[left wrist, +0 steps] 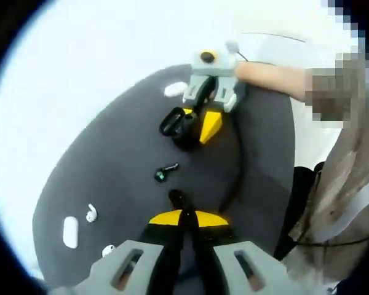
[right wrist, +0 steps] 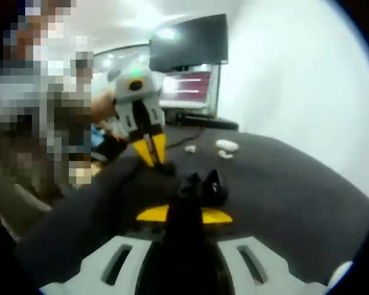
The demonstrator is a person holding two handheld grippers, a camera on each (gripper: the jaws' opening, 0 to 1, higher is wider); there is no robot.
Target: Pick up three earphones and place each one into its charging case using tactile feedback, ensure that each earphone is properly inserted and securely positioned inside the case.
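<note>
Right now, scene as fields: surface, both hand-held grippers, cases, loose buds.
surface: dark grey mat
left hand-held gripper: jaws together, tips on the mat, holding nothing visible
right hand-held gripper: jaws at the open black case; grip unclear
black earbud: loose on mat, between the grippers
white cases: one near left, one far
white earbud: beside near white case

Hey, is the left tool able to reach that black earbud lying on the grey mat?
Probably yes: the black earbud lies on bare mat just ahead of the left tool, nothing between them.
</note>
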